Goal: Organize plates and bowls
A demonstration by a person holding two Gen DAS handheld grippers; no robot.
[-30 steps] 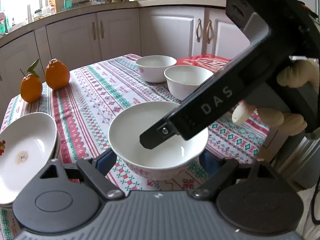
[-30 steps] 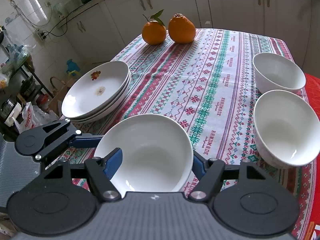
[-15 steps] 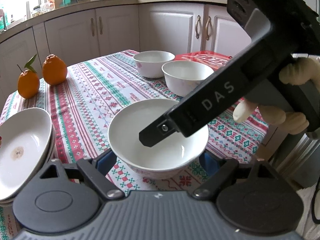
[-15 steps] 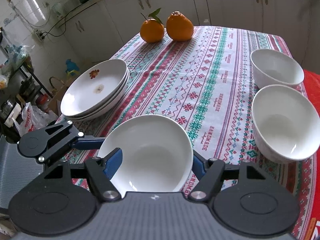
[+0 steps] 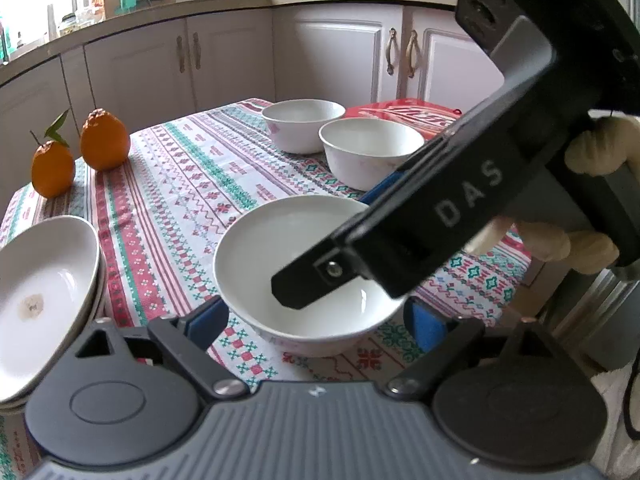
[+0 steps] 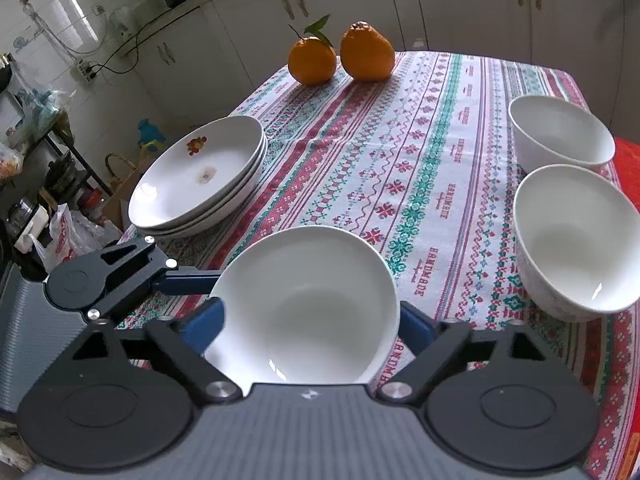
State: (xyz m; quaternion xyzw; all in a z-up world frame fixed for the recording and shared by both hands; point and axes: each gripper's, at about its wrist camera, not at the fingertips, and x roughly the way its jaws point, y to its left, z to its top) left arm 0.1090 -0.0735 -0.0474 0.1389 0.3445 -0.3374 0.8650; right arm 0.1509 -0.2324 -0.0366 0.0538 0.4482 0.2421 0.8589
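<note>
A white bowl (image 5: 280, 264) (image 6: 308, 300) rests on the patterned tablecloth near the table's front edge. My left gripper (image 5: 316, 320) has a blue pad on each side of it; its jaws are opening and a thin gap shows at the right pad. My right gripper (image 6: 310, 324) straddles the same bowl crosswise, jaws opening, pads beside the rim. Its black body (image 5: 460, 200) crosses above the bowl in the left wrist view. Two more white bowls (image 6: 560, 132) (image 6: 576, 236) stand at the right. A stack of white plates (image 6: 200, 176) (image 5: 44, 288) lies at the left.
Two oranges (image 6: 312, 60) (image 6: 366, 56) sit at the table's far end. A red packet (image 5: 404, 116) lies beside the far bowls. A gloved hand (image 5: 592, 240) holds the right gripper. Cabinets ring the table; the tablecloth's edge (image 5: 500, 308) is close on the right.
The pads of both grippers stand slightly wider apart beside the bowl than before. The bowl and both hands have stayed in place.
</note>
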